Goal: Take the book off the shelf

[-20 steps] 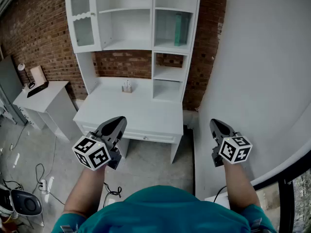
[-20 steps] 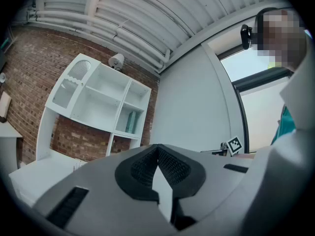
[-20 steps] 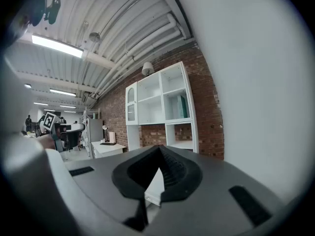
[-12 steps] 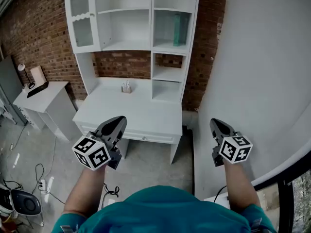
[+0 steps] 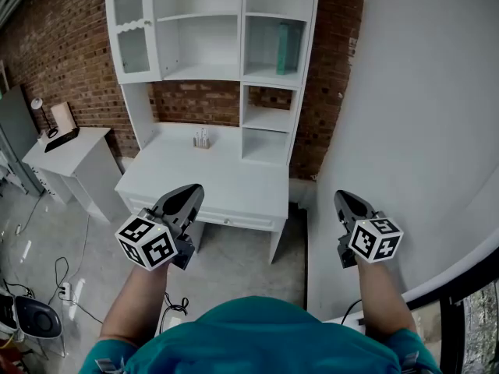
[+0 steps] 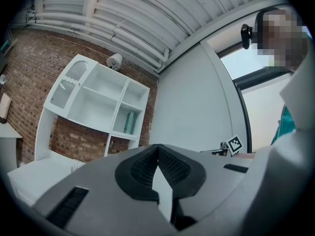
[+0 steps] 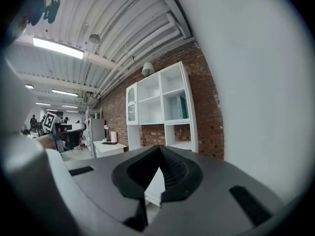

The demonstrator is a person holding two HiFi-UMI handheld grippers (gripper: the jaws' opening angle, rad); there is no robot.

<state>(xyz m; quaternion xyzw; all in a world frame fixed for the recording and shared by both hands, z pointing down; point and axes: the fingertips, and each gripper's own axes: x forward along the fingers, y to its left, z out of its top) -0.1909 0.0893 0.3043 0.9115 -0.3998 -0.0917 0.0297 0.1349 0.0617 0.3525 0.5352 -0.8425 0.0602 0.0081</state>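
Teal slim book upright, white shelf; left claw, right claw clenched (empty).

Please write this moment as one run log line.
book: upright on shelf, untouched | left gripper: shut, empty | right gripper: shut, empty

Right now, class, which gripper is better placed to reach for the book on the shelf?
Probably the right gripper: the book stands in the right column of the shelf, nearer that side than the left gripper. Both are shut, empty and far off.
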